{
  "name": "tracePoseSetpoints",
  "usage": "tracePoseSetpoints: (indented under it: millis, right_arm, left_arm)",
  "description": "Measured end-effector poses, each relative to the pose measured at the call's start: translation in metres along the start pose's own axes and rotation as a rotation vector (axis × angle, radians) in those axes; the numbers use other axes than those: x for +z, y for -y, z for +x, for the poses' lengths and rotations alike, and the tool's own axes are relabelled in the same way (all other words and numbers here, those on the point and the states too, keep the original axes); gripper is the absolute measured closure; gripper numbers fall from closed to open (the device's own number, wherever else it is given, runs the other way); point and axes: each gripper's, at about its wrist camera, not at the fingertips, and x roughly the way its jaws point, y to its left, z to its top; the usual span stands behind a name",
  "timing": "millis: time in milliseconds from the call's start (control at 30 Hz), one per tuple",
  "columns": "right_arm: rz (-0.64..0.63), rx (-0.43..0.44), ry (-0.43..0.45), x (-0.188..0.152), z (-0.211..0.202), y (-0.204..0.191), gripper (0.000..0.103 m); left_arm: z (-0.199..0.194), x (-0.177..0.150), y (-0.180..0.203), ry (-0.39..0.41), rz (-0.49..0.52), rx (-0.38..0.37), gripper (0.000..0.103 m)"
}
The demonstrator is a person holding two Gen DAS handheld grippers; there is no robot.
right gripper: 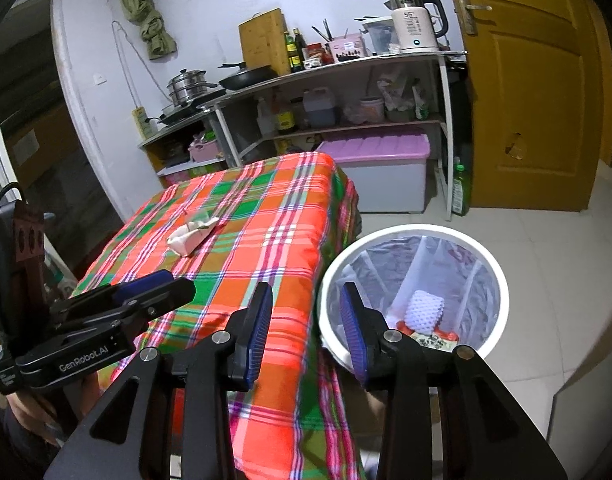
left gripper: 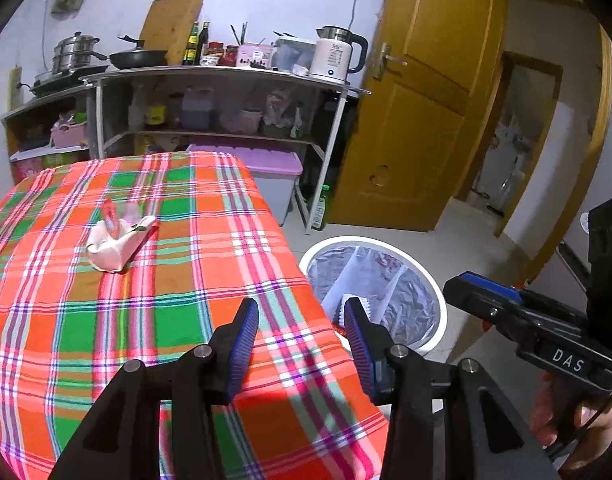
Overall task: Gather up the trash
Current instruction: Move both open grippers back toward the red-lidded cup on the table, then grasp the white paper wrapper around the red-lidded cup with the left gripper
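The trash (left gripper: 120, 240) I am looking for is lying on the table (left gripper: 66, 340), toward the far left side. It is a crumpled white wrapper with a bit of pink and clear plastic on top. It is sitting alone there, well apart from both my tools, so I think it is the next piece to grab.

The bin (right gripper: 415, 292) is standing on the floor just beside the right edge of the table. I think it is there so I am only making a short trip with each piece. A thin bag is lining it, and some trash is already lying inside.

My left gripper (left gripper: 302, 344) is hanging over the near right corner of the table. Its jaws are standing apart and nothing is between them. My right gripper (right gripper: 306, 328) is hanging over the gap between the table and the bin. Its jaws are standing apart too, holding nothing.

The right camera is looking down into the bin, so it is showing a white foam net (right gripper: 423, 310) and a red packet (right gripper: 433, 338) at the bottom. The left camera is showing only a little of that, but it is showing the wrapper much closer and clearer.
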Motion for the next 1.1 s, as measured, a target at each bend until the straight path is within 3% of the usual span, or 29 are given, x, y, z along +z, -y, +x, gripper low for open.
tracePoseSetpoints:
  millis: [300, 433, 967, 1100]
  right_arm:
    - [-0.036, 0.042, -0.025, -0.004, 0.008, -0.017, 0.066]
    - [-0.056, 0.061, -0.039, -0.005, 0.015, -0.026, 0.061]
    - [-0.089, 0.108, -0.102, 0.0, 0.054, -0.057, 0.061]
    - [-0.095, 0.113, -0.117, 0.002, 0.066, -0.063, 0.061]
  left_arm:
    - [-0.012, -0.01, -0.025, 0.008, -0.042, 0.049, 0.059]
    - [-0.014, -0.014, -0.044, 0.0, -0.074, 0.081, 0.059]
    - [-0.025, -0.015, -0.124, 0.012, -0.206, 0.207, 0.059]
    - [-0.022, -0.011, -0.137, 0.016, -0.221, 0.215, 0.052]
